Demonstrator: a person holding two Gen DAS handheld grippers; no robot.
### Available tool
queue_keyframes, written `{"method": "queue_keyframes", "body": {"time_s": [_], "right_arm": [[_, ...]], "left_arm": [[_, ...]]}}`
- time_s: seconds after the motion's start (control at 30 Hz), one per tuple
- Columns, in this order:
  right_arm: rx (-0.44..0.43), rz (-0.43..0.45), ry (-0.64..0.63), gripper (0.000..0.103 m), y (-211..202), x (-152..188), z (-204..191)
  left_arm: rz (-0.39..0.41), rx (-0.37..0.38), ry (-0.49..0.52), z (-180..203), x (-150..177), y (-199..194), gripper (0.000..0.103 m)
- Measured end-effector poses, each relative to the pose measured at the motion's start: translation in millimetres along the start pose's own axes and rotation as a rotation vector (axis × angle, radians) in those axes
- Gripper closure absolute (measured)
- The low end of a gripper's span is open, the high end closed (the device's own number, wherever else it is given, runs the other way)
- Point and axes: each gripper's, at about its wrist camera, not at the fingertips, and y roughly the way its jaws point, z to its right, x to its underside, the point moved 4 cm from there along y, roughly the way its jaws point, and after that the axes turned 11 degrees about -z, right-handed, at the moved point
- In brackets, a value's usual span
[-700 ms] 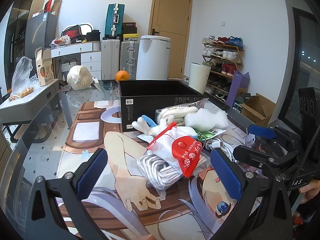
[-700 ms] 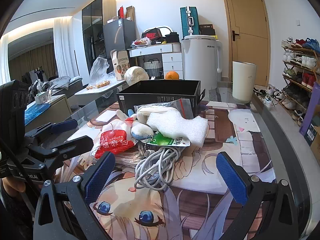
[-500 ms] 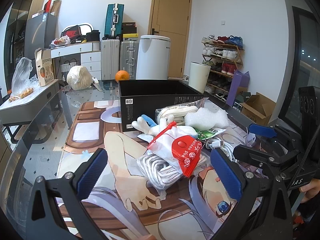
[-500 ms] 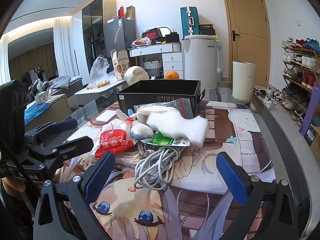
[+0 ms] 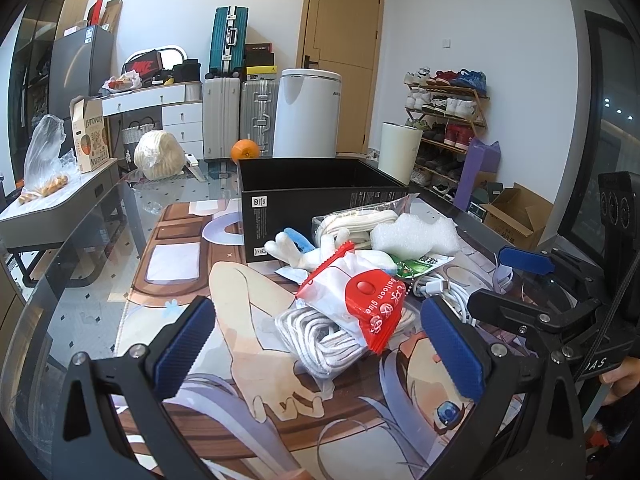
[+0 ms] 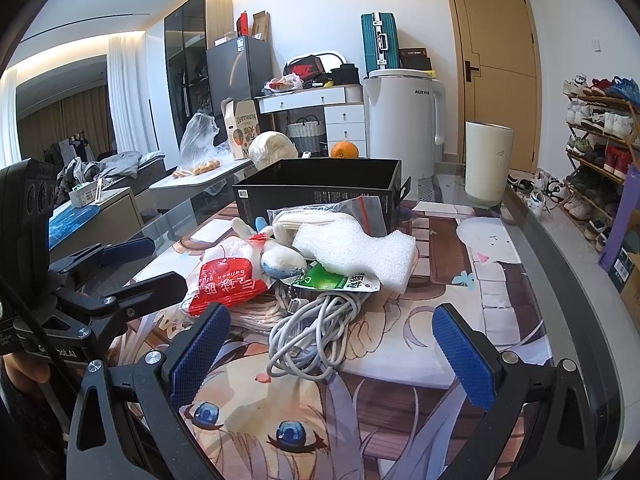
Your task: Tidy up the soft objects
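- A glass table (image 5: 100, 248) carries a large printed mat (image 6: 492, 280) showing a cartoon girl; the heap of things sits on this mat.
- Behind the table stand a white bin (image 5: 306, 112), silver and teal suitcases (image 5: 228, 116), a wooden door (image 6: 496, 68) and a shoe rack (image 5: 448, 112) against the right wall.
- An orange (image 5: 245, 149) and a bagged round bundle (image 5: 158, 155) lie at the far end of the table.
- An open black box (image 5: 316, 196) stands just behind the heap, touching its far side.
- The heap holds a red and white bag (image 5: 360, 296) resting on a coil of white rope (image 5: 316, 336), with a white foam block (image 6: 356, 250) on top toward the right.
- A white and blue plush toy (image 5: 298, 248) lies by the box, and a clear pouch of white cloth (image 6: 320, 216) leans against it.
- A green packet (image 6: 340, 280) pokes from under the foam, above a bundle of grey cable (image 6: 312, 332).
- The left gripper (image 5: 320, 354) hovers low before the rope, its blue pads (image 5: 184, 346) wide apart and holding nothing.
- The right gripper (image 6: 330, 360) hovers before the cable, fingers likewise spread and empty.
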Motion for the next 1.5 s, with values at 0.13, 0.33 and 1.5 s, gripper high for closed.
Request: {"method": "queue_keyframes", "body": {"time_s": [0.13, 0.33, 1.5], "right_arm": [[-0.001, -0.001, 0.0, 0.001, 0.8, 0.1, 0.2], [0.001, -0.002, -0.003, 0.001, 2.1, 3.3, -0.2], [0.028, -0.113, 0.01, 0.001, 9.3, -3.4, 3.1]], "left_arm": [[-0.001, 0.002, -0.001, -3.1, 1.5, 2.3, 0.0], [-0.003, 0.0, 0.0, -2.6, 3.1, 4.2, 0.0], [-0.05, -0.024, 0.02, -8.0, -7.7, -0.5, 0.0]]}}
